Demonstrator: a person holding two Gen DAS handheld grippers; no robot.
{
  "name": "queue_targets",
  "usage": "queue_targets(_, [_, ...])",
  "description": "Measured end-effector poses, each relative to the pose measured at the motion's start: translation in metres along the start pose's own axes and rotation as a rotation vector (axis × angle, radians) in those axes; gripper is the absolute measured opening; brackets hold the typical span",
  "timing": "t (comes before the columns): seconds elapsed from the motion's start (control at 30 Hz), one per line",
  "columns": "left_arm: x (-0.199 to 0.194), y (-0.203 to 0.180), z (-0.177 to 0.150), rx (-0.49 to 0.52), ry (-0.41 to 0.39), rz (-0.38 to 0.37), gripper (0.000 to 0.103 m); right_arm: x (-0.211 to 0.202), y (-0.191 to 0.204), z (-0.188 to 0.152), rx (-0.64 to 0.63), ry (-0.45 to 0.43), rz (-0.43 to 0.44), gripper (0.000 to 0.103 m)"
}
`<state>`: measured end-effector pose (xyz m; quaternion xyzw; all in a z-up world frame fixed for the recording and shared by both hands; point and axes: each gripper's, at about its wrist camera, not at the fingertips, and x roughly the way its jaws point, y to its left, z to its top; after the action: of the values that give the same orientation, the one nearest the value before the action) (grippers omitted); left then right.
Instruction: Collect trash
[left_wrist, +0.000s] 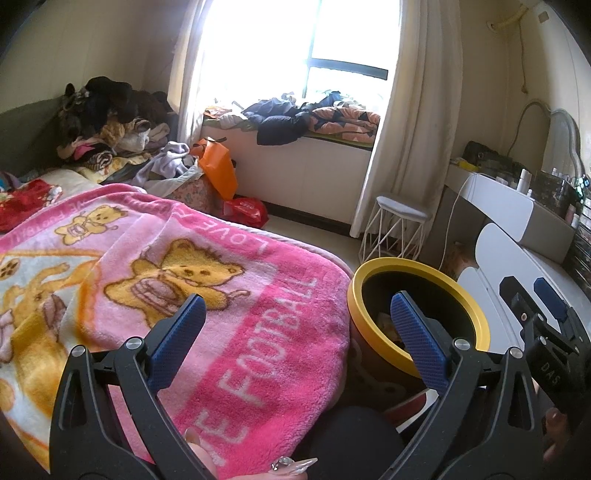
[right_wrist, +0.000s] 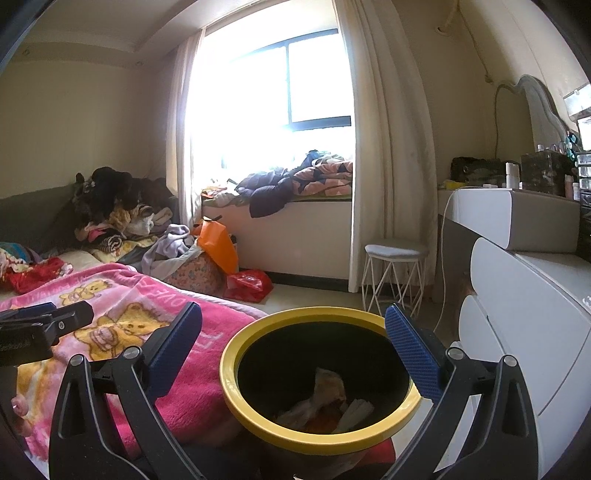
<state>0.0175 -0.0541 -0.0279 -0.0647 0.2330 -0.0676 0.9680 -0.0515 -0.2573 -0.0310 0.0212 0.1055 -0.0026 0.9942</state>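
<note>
Blanket (left_wrist: 221, 295) beside bin (right_wrist: 258, 417), stool (right_wrist: 395, 254), dresser (right_wrist: 535, 332) near

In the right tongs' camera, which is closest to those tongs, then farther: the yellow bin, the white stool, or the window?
1. Yellow bin: right below the open right tongs, between their tips.
2. White stool: on the floor past the bin, slightly right.
3. Window: farthest, on the back wall.

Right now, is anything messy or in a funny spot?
Yes. Clothes are heaped in a jumble at the far end of the bed, and more clothing is dumped on the window seat. An orange bag leans crookedly beside the bed. The yellow-rimmed bin stands upright, nothing spilled.
</note>
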Motion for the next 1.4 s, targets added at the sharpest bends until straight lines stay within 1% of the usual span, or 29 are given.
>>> queue_targets(0.7, [0.0, 0.002, 0.001, -0.003, -0.002, 0.005, 0.092, -0.002, -0.001, -0.001, 0.003, 0.0, -0.003, 0.097])
queue_targets(0.87, [0.001, 0.002, -0.002, -0.002, 0.012, 0.007, 0.092, -0.001, 0.001, -0.004, 0.003, 0.01, 0.002, 0.097])
queue_targets(0.97, [0.002, 0.003, -0.003, 0.001, 0.018, 0.023, 0.092, -0.001, 0.001, -0.004, 0.007, 0.014, 0.002, 0.097])
queue_targets(1.0, [0.001, 0.006, -0.002, -0.005, 0.022, 0.041, 0.092, -0.001, 0.002, -0.004, 0.009, 0.018, 0.006, 0.097])
queue_targets(1.07, [0.001, 0.012, 0.001, -0.018, 0.029, 0.076, 0.092, 0.004, 0.01, 0.0, 0.012, 0.043, 0.052, 0.097])
queue_targets(1.13, [-0.002, 0.03, 0.006, -0.059, 0.043, 0.088, 0.092, 0.011, 0.025, 0.006, 0.02, 0.077, 0.13, 0.097])
queue_targets(1.2, [-0.012, 0.057, 0.01, -0.119, 0.038, 0.109, 0.092, 0.018, 0.057, 0.016, -0.004, 0.102, 0.231, 0.097])
queue_targets(1.23, [-0.019, 0.078, 0.011, -0.154, 0.032, 0.139, 0.092, 0.02, 0.07, 0.02, -0.015, 0.104, 0.272, 0.097])
queue_targets(1.27, [-0.025, 0.095, 0.01, -0.18, 0.032, 0.168, 0.092, 0.022, 0.092, 0.025, -0.03, 0.109, 0.333, 0.097])
queue_targets(1.3, [-0.032, 0.118, 0.009, -0.215, 0.04, 0.213, 0.092, 0.024, 0.112, 0.028, -0.044, 0.116, 0.389, 0.097])
queue_targets(1.33, [-0.041, 0.147, 0.006, -0.26, 0.048, 0.27, 0.092, 0.028, 0.149, 0.031, -0.071, 0.15, 0.489, 0.097])
queue_targets(1.37, [-0.049, 0.17, 0.002, -0.291, 0.054, 0.323, 0.092, 0.03, 0.172, 0.031, -0.091, 0.182, 0.542, 0.097])
queue_targets(1.4, [-0.059, 0.198, -0.005, -0.323, 0.061, 0.401, 0.092, 0.032, 0.2, 0.029, -0.118, 0.222, 0.601, 0.097])
